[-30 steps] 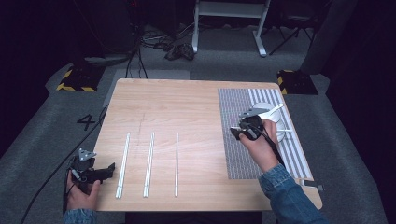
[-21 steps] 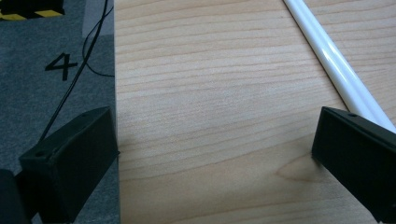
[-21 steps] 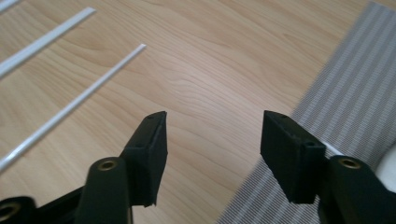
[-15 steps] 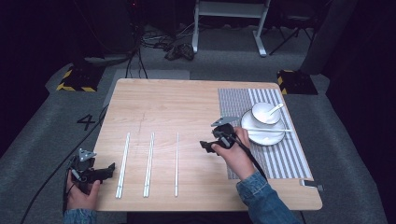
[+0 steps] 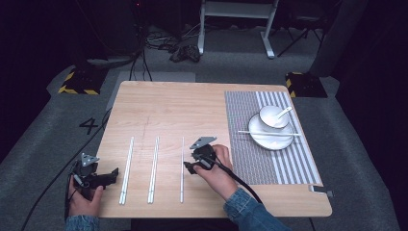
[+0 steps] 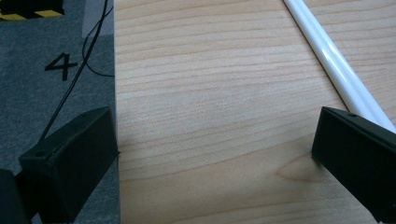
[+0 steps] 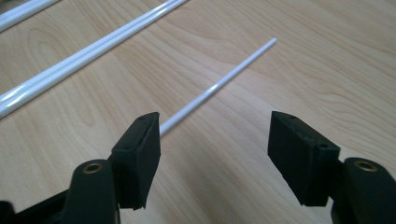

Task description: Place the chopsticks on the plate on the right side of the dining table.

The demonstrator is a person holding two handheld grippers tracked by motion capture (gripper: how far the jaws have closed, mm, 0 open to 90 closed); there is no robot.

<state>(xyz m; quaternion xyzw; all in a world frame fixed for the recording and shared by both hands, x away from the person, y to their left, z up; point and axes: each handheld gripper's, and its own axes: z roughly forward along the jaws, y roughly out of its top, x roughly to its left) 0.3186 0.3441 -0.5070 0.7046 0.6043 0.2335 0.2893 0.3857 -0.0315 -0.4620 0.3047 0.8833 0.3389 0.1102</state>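
Observation:
Three sets of white chopsticks lie side by side on the wooden table (image 5: pixel 163 110): a pair (image 5: pixel 127 168) at the left, a pair (image 5: pixel 153 166) in the middle and a single stick (image 5: pixel 182 154). My right gripper (image 5: pixel 189 167) hovers low by the single stick (image 7: pixel 219 84), open; its jaws have just been closing a little, and the stick runs up to the left jaw with nothing pressed. Over the table's left edge my left gripper (image 5: pixel 113 173) is held wide open and empty (image 6: pixel 215 121), with the leftmost pair (image 6: pixel 336 65) just beyond its right jaw.
A striped grey placemat (image 5: pixel 250 154) covers the table's right side. On it stands a white plate (image 5: pixel 269 139) with a bowl (image 5: pixel 272 118) and a spoon (image 5: pixel 284 113); another white stick (image 5: pixel 250 132) lies across the plate. Dark floor with cables surrounds the table.
My right hand has moved left and down from the plate on the placemat to the single stick. Its jaws stand wider than a second ago. The left hand has kept still.

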